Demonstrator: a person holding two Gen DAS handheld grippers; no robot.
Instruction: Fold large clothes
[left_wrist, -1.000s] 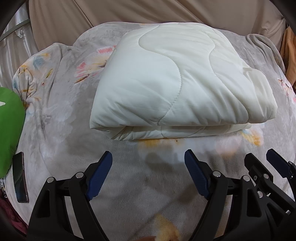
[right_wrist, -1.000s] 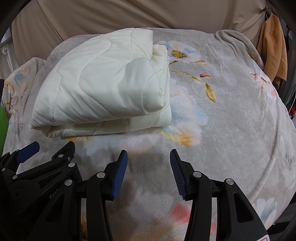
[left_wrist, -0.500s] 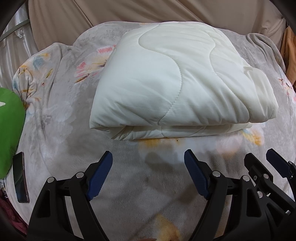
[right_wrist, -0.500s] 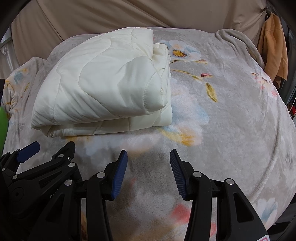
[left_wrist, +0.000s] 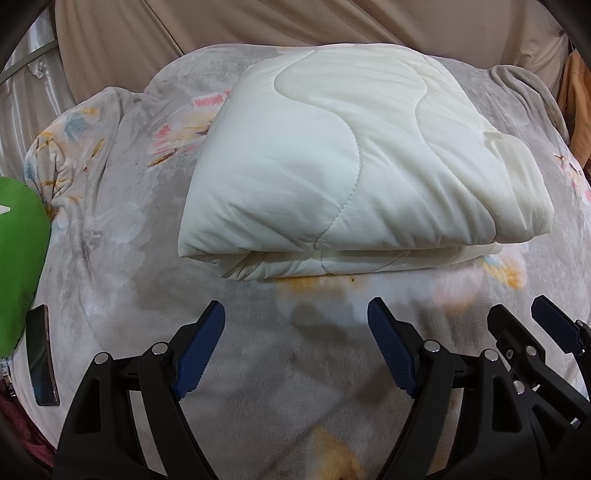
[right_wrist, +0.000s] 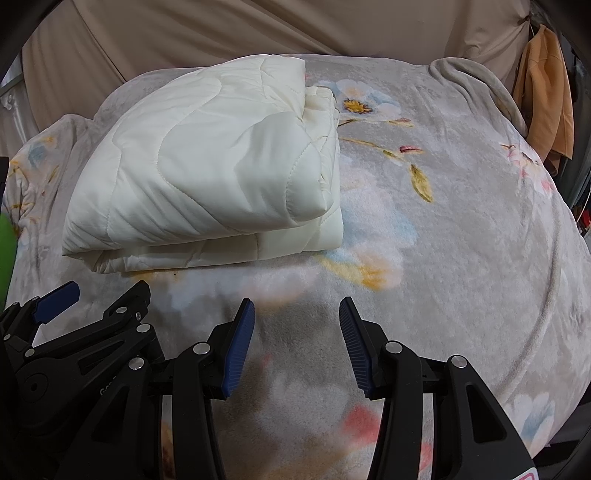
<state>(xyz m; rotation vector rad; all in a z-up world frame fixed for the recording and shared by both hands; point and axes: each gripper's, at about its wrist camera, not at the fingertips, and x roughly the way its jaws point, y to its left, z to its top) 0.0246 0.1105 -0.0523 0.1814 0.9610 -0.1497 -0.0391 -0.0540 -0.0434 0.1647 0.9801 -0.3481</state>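
Cream-white quilted comforter (left_wrist: 354, 173) lies folded into a thick, squarish bundle on the bed, toward the far side of the grey floral plush blanket (right_wrist: 461, 229), its layered edges turned toward me and its stacked open ends on my right. I judge the folding to be at or near its end: the bundle looks compact and nothing trails loose. My left gripper (left_wrist: 295, 343) hangs just short of the near edge with its blue-padded jaws spread wide and holding nothing; my right gripper (right_wrist: 297, 339) sits beside it over bare blanket, jaws likewise spread and empty. If another fold is wanted, I would need both sets of jaws to pinch the stacked ends on the right and carry them over to the left together; the padding is puffy and could spring back or slide apart. A green cushion (left_wrist: 16, 258) and a dark phone (left_wrist: 41, 354) rest at the bed's left edge. Beige cloth (right_wrist: 221, 33) drapes behind the bed, and an orange garment (right_wrist: 546, 107) hangs at the far right.
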